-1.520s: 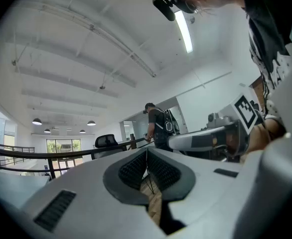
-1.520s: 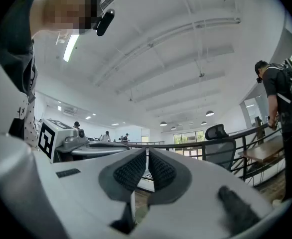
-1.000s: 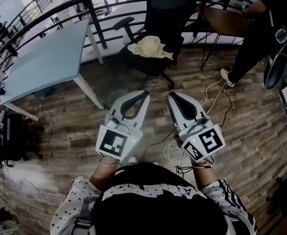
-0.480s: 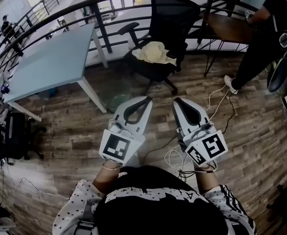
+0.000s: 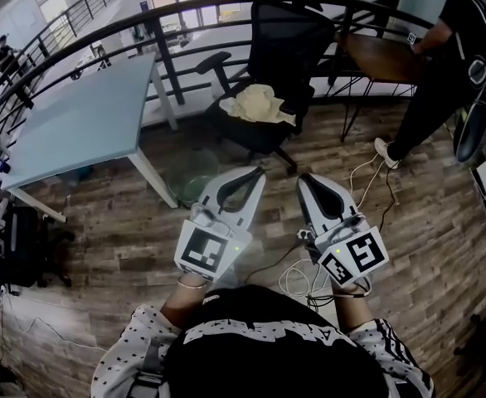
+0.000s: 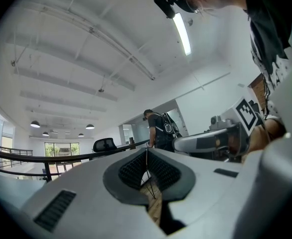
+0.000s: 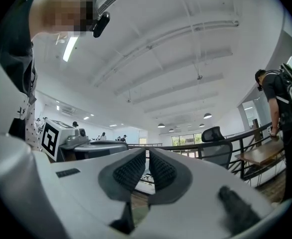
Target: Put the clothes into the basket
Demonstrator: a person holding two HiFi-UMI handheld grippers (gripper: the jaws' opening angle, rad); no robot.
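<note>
Head view: a cream crumpled cloth (image 5: 260,104) lies on the seat of the black office chair (image 5: 286,31), well ahead of both jaws. Left gripper view: the left gripper (image 6: 147,156) has its jaws pressed together, empty. Right gripper view: the right gripper (image 7: 148,159) has its jaws likewise closed on nothing.

The office chair (image 5: 289,31) with the cream clothes (image 5: 260,104) on its seat has slid nearer to me in the head view, and its headrest now shows whole at the far edge. My left gripper (image 5: 257,172) has eased right and farther out, past the clear basket (image 5: 191,172). More of the person far right (image 5: 446,48) shows now.
</note>
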